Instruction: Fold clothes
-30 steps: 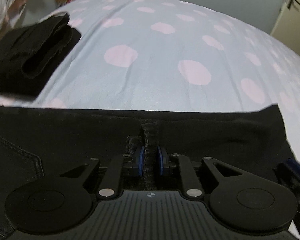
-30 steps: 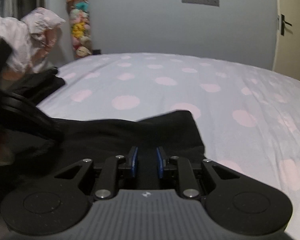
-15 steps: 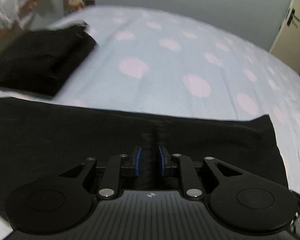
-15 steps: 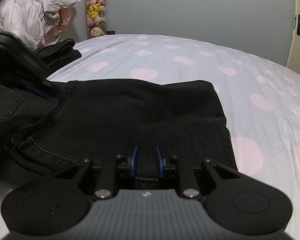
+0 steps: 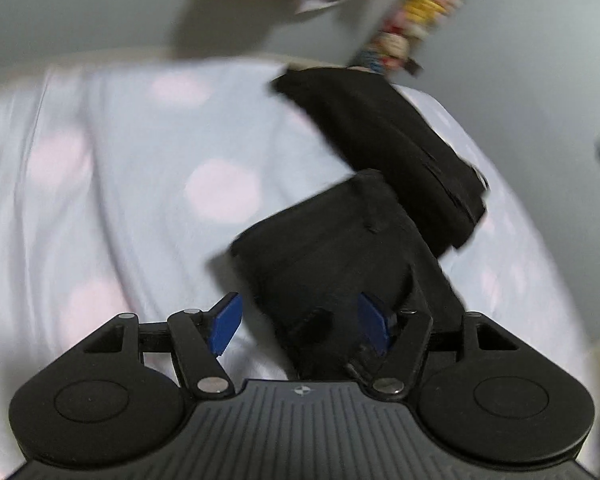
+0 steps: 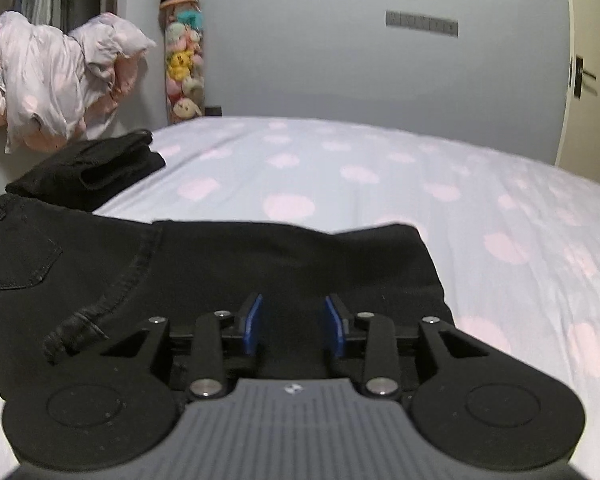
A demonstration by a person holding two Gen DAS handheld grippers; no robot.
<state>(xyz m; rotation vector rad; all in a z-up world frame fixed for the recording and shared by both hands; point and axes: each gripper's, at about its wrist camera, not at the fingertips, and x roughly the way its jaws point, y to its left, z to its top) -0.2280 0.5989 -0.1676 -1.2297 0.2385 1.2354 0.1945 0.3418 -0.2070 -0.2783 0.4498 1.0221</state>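
A bed (image 6: 380, 184) with a pale sheet dotted in pink fills the room below a grey wall; a column of plush toys (image 6: 182, 52) and a heap of pale bedding (image 6: 56, 84) stand at the far left. Black jeans (image 6: 204, 264) lie folded across the near side of the bed, a back pocket showing at the left. A second folded black garment (image 6: 88, 168) sits farther left, just beyond them. The right hand-held gripper (image 6: 294, 326) hovers over the jeans, its jaws opening, pads clear of the cloth. The left hand-held gripper (image 5: 300, 326), in a blurred view, is opening wide, with dark fabric between its pads but not pinched.
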